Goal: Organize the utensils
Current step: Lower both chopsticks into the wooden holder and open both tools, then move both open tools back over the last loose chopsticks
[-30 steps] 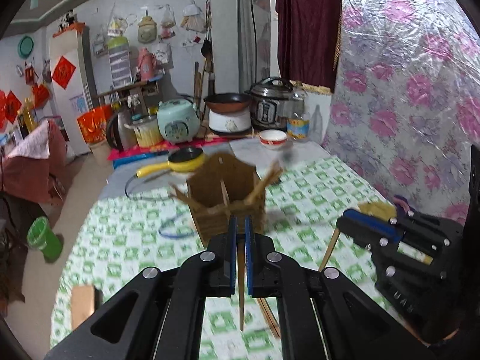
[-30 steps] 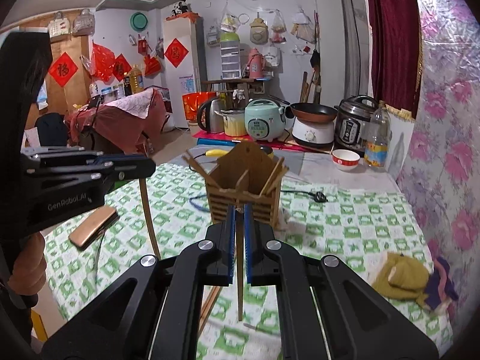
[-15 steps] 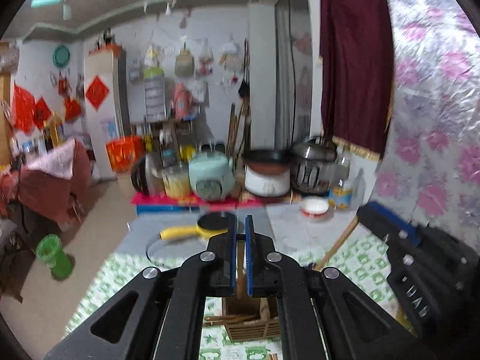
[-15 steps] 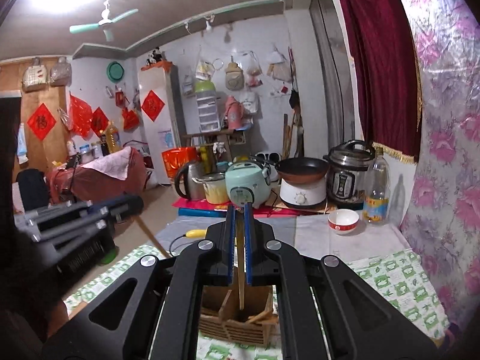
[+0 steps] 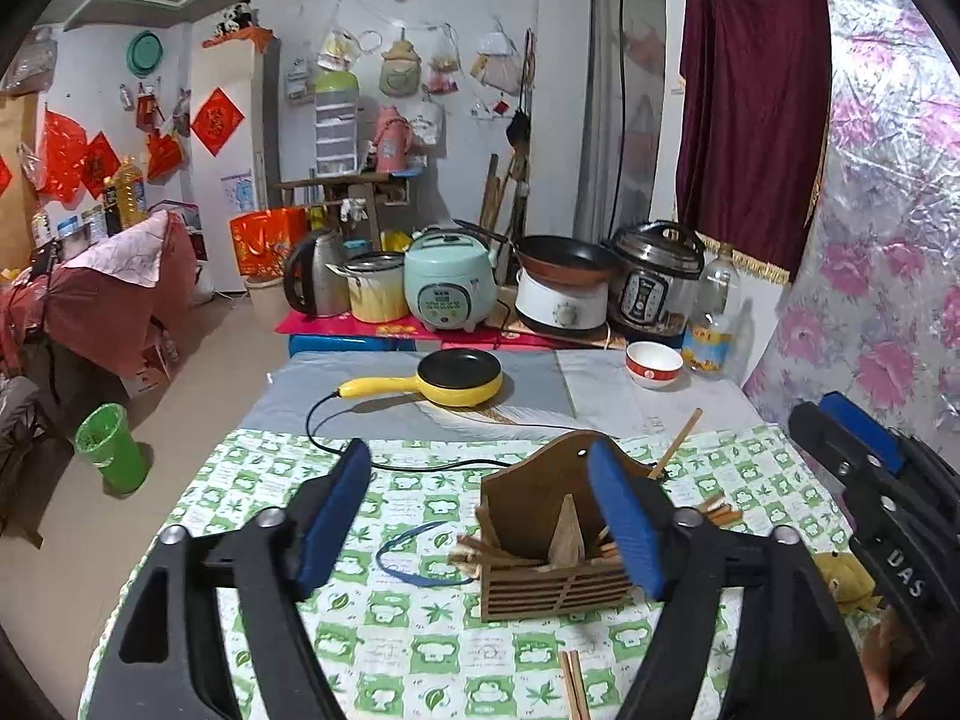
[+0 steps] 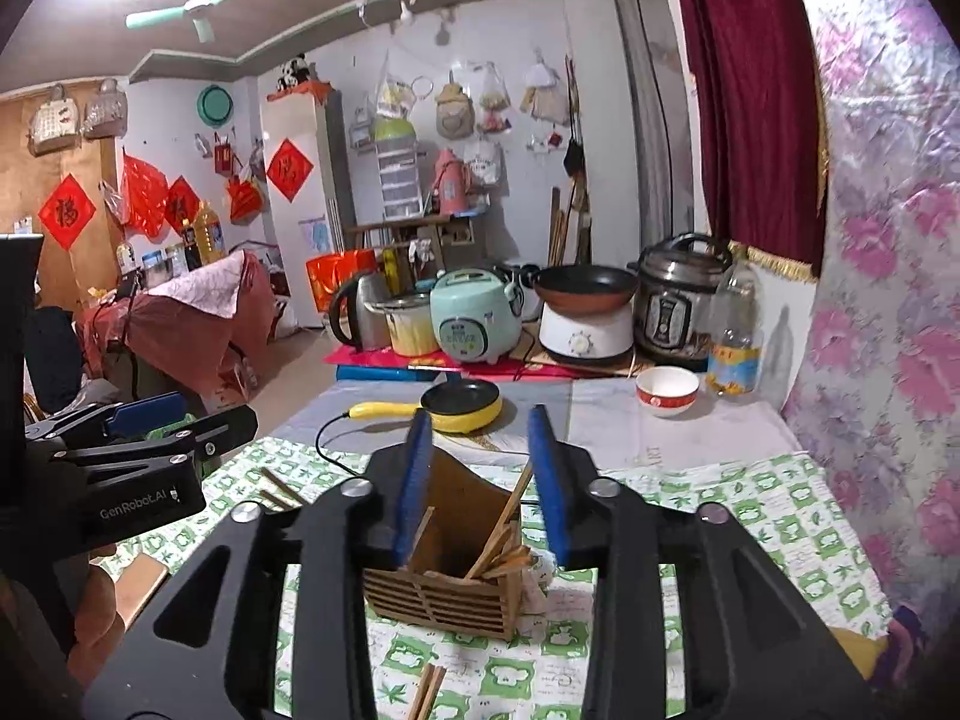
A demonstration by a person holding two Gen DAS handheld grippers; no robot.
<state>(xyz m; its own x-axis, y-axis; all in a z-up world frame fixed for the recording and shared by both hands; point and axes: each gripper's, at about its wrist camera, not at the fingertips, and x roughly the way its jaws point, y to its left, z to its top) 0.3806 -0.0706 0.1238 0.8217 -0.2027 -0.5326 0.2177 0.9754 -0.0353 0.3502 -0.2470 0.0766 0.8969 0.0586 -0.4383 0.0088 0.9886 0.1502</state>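
Both sets of jaws opening and empty, left gripper (image 5: 480, 522) wider than right gripper (image 6: 480, 486); wooden utensil holder (image 6: 444, 576) just ahead below both, loose chopsticks (image 6: 427, 690) nearer still beneath right gripper, long axis pointing roughly away toward holder.

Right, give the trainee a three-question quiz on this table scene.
1. True or false: chopsticks already stand in the wooden holder.
2. What colour is the small frying pan's handle?
3. The white bowl sits: A) beside the plastic bottle, B) inside the holder, C) on the floor.

Key: 1 true; 2 yellow; 3 A.
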